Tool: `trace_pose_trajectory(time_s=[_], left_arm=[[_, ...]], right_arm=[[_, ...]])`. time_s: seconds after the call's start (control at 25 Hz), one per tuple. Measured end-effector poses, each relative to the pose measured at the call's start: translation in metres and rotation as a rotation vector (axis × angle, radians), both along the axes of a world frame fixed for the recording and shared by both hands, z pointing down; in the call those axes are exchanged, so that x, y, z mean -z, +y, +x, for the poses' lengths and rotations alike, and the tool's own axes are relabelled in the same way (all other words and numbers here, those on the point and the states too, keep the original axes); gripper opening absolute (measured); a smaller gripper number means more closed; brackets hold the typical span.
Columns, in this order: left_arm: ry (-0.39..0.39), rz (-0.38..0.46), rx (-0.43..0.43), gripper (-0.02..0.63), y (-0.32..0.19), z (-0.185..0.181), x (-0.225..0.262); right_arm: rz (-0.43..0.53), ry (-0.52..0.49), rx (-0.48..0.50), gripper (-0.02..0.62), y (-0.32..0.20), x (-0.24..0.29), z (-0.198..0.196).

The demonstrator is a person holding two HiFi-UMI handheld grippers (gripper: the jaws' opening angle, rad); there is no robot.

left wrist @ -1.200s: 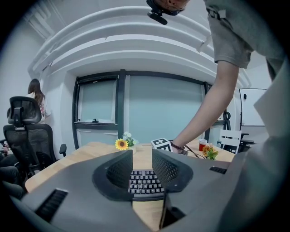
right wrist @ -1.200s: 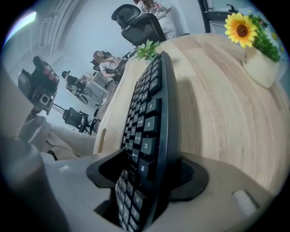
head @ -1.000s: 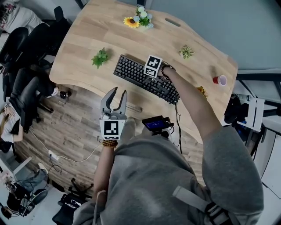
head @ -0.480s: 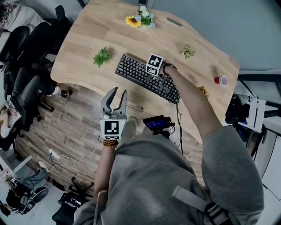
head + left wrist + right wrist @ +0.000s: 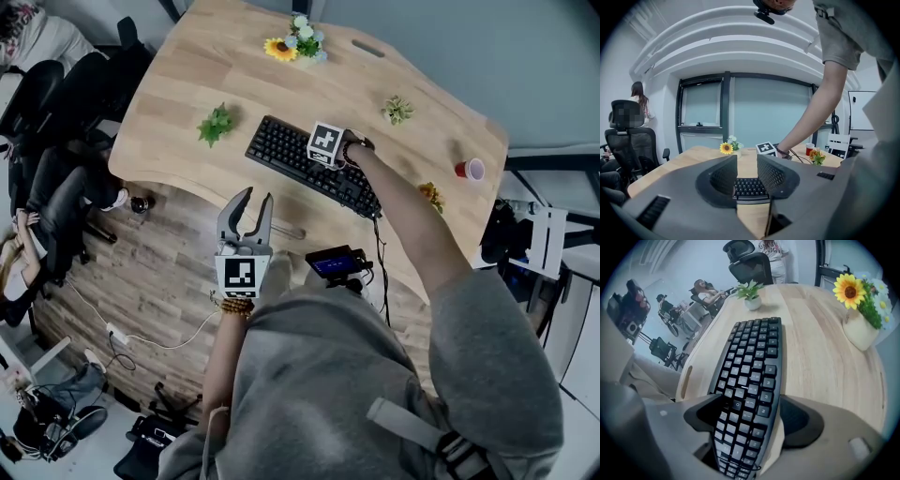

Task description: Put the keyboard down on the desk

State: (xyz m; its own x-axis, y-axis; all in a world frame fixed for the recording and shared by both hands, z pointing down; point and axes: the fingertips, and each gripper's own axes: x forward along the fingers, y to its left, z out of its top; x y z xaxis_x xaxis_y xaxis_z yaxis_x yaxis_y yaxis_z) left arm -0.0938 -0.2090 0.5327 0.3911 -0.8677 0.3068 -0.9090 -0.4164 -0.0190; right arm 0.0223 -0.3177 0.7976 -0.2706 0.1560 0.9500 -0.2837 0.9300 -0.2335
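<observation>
The keyboard (image 5: 309,167) lies on the desk (image 5: 234,66), near the middle of the head view. The right gripper (image 5: 750,420) is at its right end. Its jaws are opening. The keyboard is between them, but a gap shows on one side, so it is letting go. The left gripper (image 5: 255,197) is lower down, off the desk, jaws apart and holding nothing. The job looks almost done. Only pulling the right gripper away is left.

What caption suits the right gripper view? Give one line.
Right hand-held gripper opening its jaws around the black keyboard lying on the wooden desk.
</observation>
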Motion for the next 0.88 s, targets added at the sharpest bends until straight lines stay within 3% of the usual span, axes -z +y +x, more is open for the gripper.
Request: trace_pose_trajectory(time_s=[0.36, 0.88], left_arm=[[0.013, 0.027, -0.019, 0.137, -0.007, 0.004, 0.008], [0.022, 0.128, -0.096, 0.137, -0.033, 0.021, 0.045]], right_arm=[[0.092, -0.034, -0.048, 0.394, -0.024, 0.029, 0.002], [0.257, -0.134, -0.160, 0.393, -0.043, 0.101, 0.009]])
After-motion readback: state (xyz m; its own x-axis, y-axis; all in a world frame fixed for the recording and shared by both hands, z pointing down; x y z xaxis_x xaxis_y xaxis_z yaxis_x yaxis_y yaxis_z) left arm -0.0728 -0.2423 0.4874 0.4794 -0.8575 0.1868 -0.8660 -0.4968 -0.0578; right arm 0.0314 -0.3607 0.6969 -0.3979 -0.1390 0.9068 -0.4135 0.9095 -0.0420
